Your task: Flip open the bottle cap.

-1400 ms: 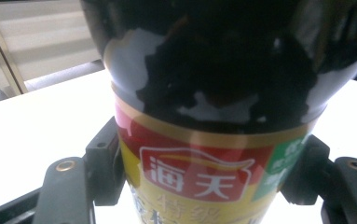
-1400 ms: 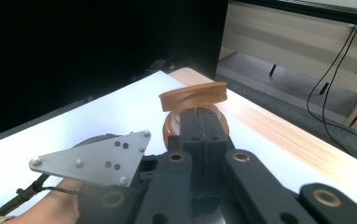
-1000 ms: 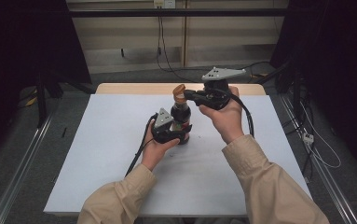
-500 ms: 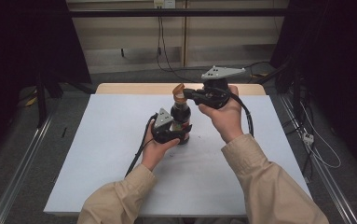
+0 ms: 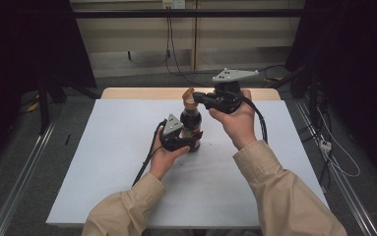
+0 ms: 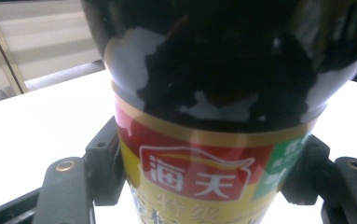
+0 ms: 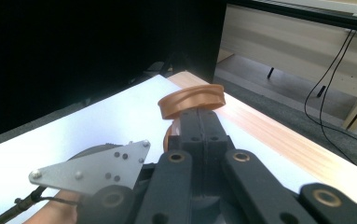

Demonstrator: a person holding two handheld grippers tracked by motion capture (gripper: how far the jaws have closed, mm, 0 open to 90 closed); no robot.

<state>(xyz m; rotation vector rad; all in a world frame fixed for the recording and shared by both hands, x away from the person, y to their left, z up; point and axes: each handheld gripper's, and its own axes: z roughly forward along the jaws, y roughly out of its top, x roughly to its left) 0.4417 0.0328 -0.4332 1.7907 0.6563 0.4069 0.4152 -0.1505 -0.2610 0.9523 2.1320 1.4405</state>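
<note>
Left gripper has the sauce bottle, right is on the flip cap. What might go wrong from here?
1. The right gripper pinches the orange cap by a small edge; it may slip off.
2. The cap is open and the bottle holds dark sauce, so a tilt may spill onto the white table.

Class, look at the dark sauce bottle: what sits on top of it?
On the bottle sits an orange flip cap, its lid raised. The right claw covers the spout, so its opening is hidden.
</note>
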